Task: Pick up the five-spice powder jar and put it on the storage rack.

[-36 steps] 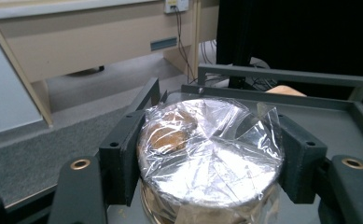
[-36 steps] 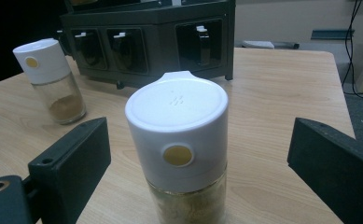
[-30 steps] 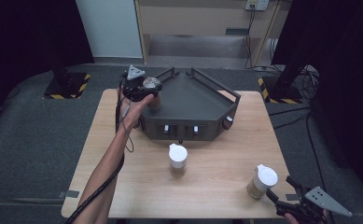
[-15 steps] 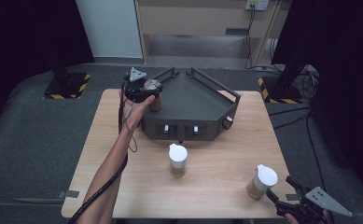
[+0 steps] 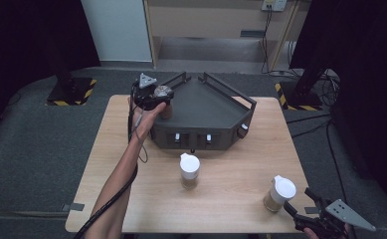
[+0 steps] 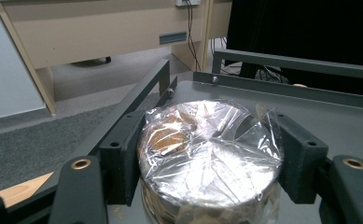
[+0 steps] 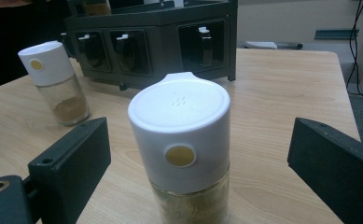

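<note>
Left tool (image 6: 207,186) clamped on foil-topped jar (image 6: 210,154), upper left of rack (image 5: 216,107). Right tool (image 7: 202,154) apart, lower right, w/ white-capped jar (image 7: 181,144) between jaws, untouched.

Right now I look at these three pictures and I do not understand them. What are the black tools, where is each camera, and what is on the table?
A person works at a wooden table with a hand-held black two-jaw gripper in each hand. The wide picture comes from a camera above the table. The other two come from small cameras riding on the grippers, looking along their jaws.

The left gripper is shut on a jar covered with plastic wrap, over the top of a dark corner rack. The pictures do not settle whether the jar rests on the rack.

The right gripper is open at the table's near right corner, its jaws either side of a white-capped spice jar without touching it. A second white-capped jar stands mid-table in front of the rack.
</note>
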